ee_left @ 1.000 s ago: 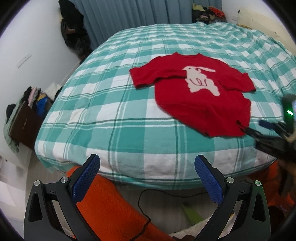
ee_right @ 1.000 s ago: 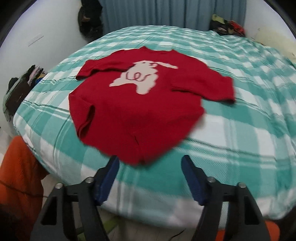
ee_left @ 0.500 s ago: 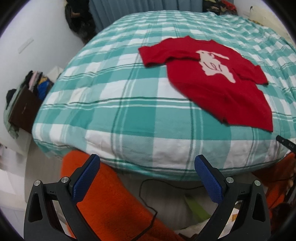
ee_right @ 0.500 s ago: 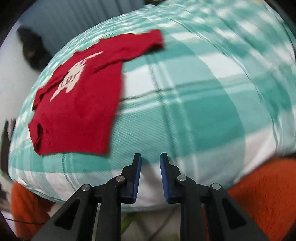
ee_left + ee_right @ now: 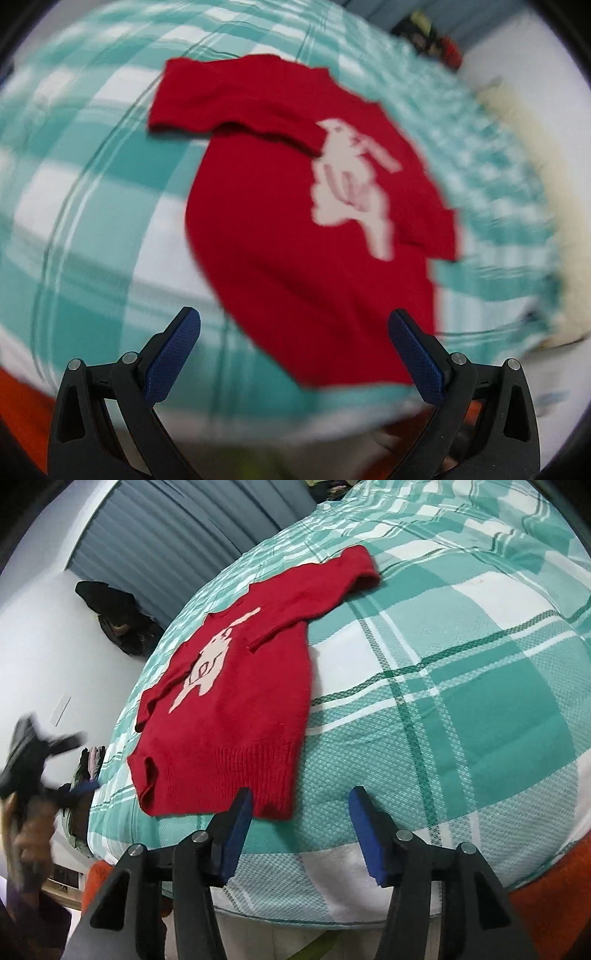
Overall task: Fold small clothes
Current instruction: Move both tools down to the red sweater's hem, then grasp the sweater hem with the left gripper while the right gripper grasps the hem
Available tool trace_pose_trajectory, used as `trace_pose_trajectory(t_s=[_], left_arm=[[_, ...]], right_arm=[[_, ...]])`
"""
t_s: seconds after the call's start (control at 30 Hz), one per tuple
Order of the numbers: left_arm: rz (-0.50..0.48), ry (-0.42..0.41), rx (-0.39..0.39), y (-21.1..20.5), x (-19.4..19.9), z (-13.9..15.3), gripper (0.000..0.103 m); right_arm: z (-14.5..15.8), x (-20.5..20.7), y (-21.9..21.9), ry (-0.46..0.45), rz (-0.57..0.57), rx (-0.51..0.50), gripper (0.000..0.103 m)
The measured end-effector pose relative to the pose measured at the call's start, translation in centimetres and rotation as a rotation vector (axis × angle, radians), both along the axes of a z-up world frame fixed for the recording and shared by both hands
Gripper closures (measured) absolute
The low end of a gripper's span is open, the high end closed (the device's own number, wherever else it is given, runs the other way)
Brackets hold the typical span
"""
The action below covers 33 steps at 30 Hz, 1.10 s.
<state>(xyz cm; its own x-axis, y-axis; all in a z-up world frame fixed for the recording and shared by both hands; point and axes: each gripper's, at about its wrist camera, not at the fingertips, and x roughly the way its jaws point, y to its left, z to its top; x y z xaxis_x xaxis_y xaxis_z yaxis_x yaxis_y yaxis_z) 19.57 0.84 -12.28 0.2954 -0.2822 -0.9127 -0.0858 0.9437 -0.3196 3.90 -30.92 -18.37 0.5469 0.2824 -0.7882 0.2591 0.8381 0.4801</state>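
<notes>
A small red sweater (image 5: 280, 229) with a pale animal print lies spread flat on the bed, sleeves out to both sides; it also shows in the right wrist view (image 5: 236, 701). My left gripper (image 5: 295, 350) is open and empty, hovering just short of the sweater's hem; this view is motion-blurred. My right gripper (image 5: 301, 823) is open and empty at the sweater's right hem corner, its left finger (image 5: 236, 827) at the ribbed edge. The left gripper shows blurred at the far left of the right wrist view (image 5: 33, 760).
The bed has a teal and white plaid cover (image 5: 461, 701). An orange blanket (image 5: 554, 886) hangs below the bed's front edge. Dark clothes (image 5: 118, 620) hang by blue curtains (image 5: 177, 542). A clothes pile (image 5: 432, 40) sits at the far corner.
My left gripper has swung right and closer to the sweater, staying open. My right gripper was nearly shut half a second ago and is now open, nearer the hem.
</notes>
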Motion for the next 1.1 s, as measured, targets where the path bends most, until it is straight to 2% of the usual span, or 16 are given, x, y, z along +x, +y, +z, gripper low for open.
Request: trace_pose_trajectory(t_s=[0.1,0.13,0.23,0.37,0.43,0.47,0.63,0.7,0.77,0.87,0.93,0.97,1.0,1.03,1.07,1.1], left_arm=[[0.006,0.076,0.308,-2.0,2.4,-4.0,0.007],[0.023,0.126,0.364,-1.7,2.2,-5.2,0.010],[0.047,0.111,0.272,1.3,-1.4,-4.2,0.010],[0.111,0.097,0.324,7.4,-7.7,-2.3,0.009],[0.168,0.073,0.279,10.3,-10.2,-1.2,0.009],[0.182,0.039,0.203,11.0,-11.1,-0.5,0.009],[0.073,-0.041,-0.117,8.0,-10.2,-0.8,0.016],[0.003,-0.035,-0.148,5.7,-8.5,-2.7,0.034],[-0.031,-0.014,-0.139,4.1,-7.4,-4.1,0.035],[-0.029,-0.050,-0.142,3.3,-7.2,-3.6,0.035],[-0.022,-0.042,-0.211,3.0,-6.7,-3.9,0.055],[-0.029,-0.007,-0.251,2.8,-6.4,-4.2,0.085],[-0.036,0.028,-0.275,2.4,-5.7,-5.4,0.099],[-0.035,0.045,-0.292,2.8,-5.6,-5.9,0.100],[-0.032,0.040,-0.298,2.9,-5.5,-5.8,0.101],[-0.037,0.034,-0.299,3.4,-5.6,-5.6,0.101]], right_arm=[[-0.1,-0.2,-0.5,-0.007,-0.001,0.011,0.048],[0.0,-0.4,-0.7,-0.009,-0.006,0.018,0.048],[0.1,-1.0,-1.6,-0.016,-0.039,0.040,0.048],[-0.2,-1.3,-2.8,-0.019,-0.074,0.069,0.048],[-0.3,-1.2,-3.1,-0.021,-0.081,0.074,0.048],[-0.4,-1.1,-3.2,-0.024,-0.083,0.080,0.048],[-0.1,-0.6,-4.1,-0.089,-0.086,0.207,0.048],[-0.1,-0.4,-4.5,-0.113,-0.075,0.274,0.048],[-0.6,-0.2,-4.6,-0.104,-0.029,0.358,0.048],[-1.3,0.9,-3.3,-0.070,0.053,0.371,0.049],[-1.6,2.2,-2.2,-0.058,0.106,0.331,0.052],[-1.8,2.8,-1.8,-0.058,0.127,0.335,0.055],[-2.1,3.1,-1.4,-0.056,0.144,0.345,0.067],[-2.4,3.7,-1.0,-0.046,0.167,0.361,0.089],[-2.7,4.3,-0.5,-0.027,0.200,0.374,0.096],[-2.6,4.4,-0.3,-0.016,0.216,0.367,0.096]])
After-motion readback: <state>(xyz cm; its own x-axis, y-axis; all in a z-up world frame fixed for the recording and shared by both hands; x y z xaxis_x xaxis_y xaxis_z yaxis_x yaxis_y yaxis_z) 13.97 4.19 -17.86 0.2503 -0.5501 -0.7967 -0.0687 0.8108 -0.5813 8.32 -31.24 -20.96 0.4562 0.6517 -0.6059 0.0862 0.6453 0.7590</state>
